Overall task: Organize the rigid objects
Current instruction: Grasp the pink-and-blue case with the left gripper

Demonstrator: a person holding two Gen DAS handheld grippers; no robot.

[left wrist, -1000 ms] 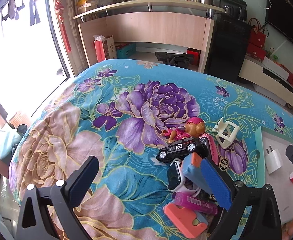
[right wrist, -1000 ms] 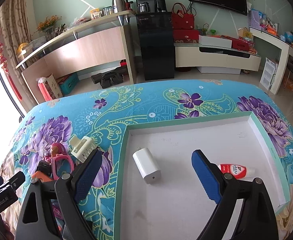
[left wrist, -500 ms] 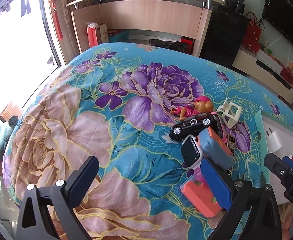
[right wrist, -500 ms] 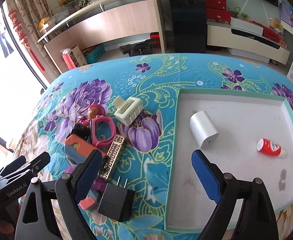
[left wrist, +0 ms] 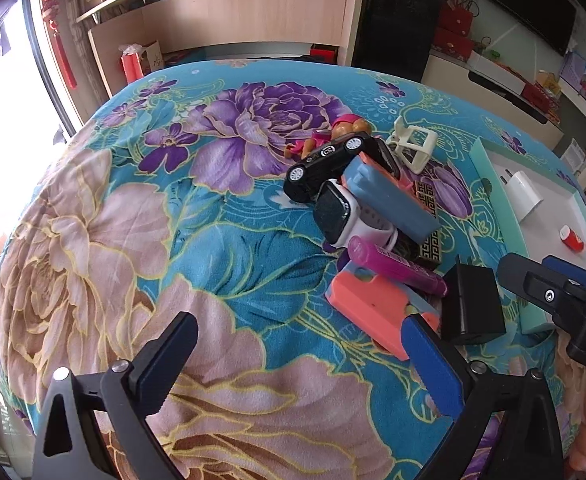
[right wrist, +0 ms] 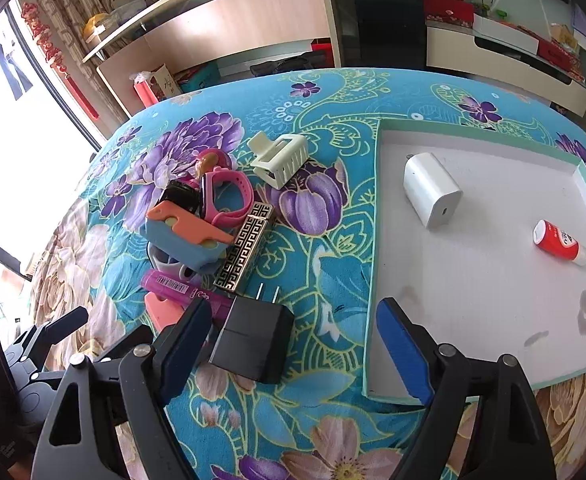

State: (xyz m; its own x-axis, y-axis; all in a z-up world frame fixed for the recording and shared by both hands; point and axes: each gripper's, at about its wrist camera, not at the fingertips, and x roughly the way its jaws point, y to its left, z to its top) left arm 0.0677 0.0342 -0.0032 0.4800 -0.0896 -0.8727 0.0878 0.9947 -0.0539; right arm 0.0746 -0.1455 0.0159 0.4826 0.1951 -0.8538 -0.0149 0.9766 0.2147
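Right gripper (right wrist: pixel 289 344) now hanging over black charger (right wrist: pixel 251 342) beside tray (right wrist: pixel 375 240), jaws wide but just narrowing, nothing pinched. Left gripper (left wrist: pixel 297 364) gaping empty. Toy car (left wrist: pixel 327 160) showing only from left wrist.

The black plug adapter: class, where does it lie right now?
In the right wrist view the black plug adapter lies on the floral cloth, between the magenta tube and the white tray, inside the open right gripper.

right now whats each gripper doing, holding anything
left gripper: open, empty.
right gripper: open, jaws just closing a little, black charger between them, not gripped.
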